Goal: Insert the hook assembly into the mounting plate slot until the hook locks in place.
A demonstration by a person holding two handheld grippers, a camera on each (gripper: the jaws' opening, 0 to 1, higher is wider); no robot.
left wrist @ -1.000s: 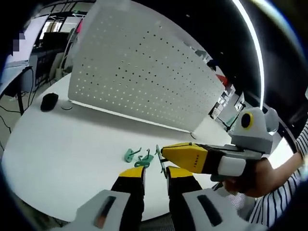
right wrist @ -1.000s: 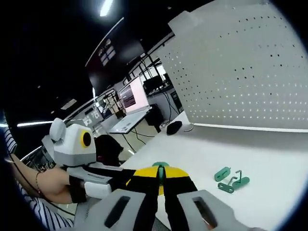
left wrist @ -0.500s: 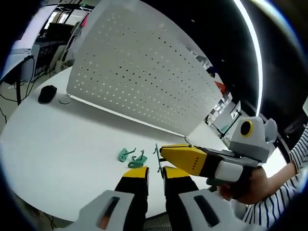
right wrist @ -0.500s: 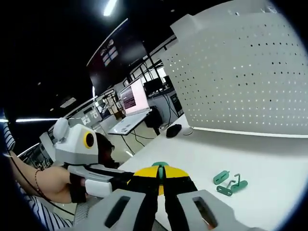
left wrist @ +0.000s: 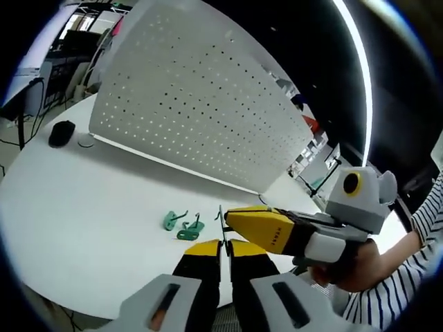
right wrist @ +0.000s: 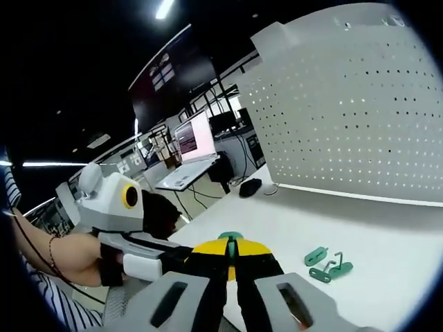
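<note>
A thin green hook piece [left wrist: 221,220] stands at the tip of my right gripper [left wrist: 232,220], which comes in from the right and is shut on it. My left gripper [left wrist: 225,243] rises just under it, jaws drawn to a thin slit around the piece's lower end. In the right gripper view, the same green piece [right wrist: 230,238] pokes up between the shut tips of my right gripper [right wrist: 230,247], and my left gripper [right wrist: 181,253] reaches in from the left. Two more green hook parts [left wrist: 181,226] [right wrist: 325,263] lie on the white table. A white perforated mounting plate [left wrist: 201,104] [right wrist: 346,117] stands upright behind them.
A black mouse [left wrist: 62,131] [right wrist: 250,185] lies by the plate's end. A laptop with a lit screen [right wrist: 190,142] sits on a far desk. A person's hand and striped sleeve [left wrist: 391,277] hold the right gripper. The round table's near edge [left wrist: 83,304] curves below.
My left gripper's jaws have closed from a wide gap to a thin slit under the right gripper's tip. Both views have shifted slightly; the loose hook parts have not moved.
</note>
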